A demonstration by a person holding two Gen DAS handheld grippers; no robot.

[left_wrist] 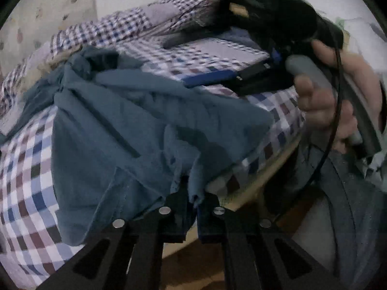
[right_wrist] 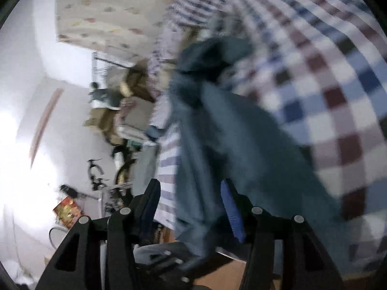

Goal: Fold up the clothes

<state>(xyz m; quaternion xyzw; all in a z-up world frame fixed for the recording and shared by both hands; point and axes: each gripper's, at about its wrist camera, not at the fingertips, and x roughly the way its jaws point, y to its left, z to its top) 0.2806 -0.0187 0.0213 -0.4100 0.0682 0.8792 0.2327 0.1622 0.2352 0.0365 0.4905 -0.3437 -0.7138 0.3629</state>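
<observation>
1. Teal-blue cotton, a shirt [left_wrist: 135, 125], lies crumpled on the checked bedsheet [left_wrist: 26, 174] of a bed, and every place below is given from this shirt.
2. Its near hem hangs over the bed's edge, and there the left gripper [left_wrist: 192, 199] has its black fingers [left_wrist: 177, 200] narrowed onto a bunched fold of the hem.
3. Seams and a placket run across the shirt's middle; its far end is heaped up in dark folds toward a checked pillow or quilt [left_wrist: 104, 29] behind it.
4. Beyond the shirt and to its right, the right gripper [left_wrist: 217, 78] shows in the left wrist view as a black body with blue pads, low over the bedsheet and apart from the cloth on that side.
5. A hand [left_wrist: 336, 101] holds that tool by a grey handle, with a thin black cable [left_wrist: 336, 111] looping in front of it.
6. From the right wrist view, strongly blurred, the shirt [right_wrist: 241, 145] drapes between the right gripper's [right_wrist: 191, 200] fingers [right_wrist: 233, 212], which stand wide; whether they press the cloth I cannot tell.
7. Left of the shirt in that view, past the bed, a white wall [right_wrist: 48, 77] and cluttered goods show.
</observation>
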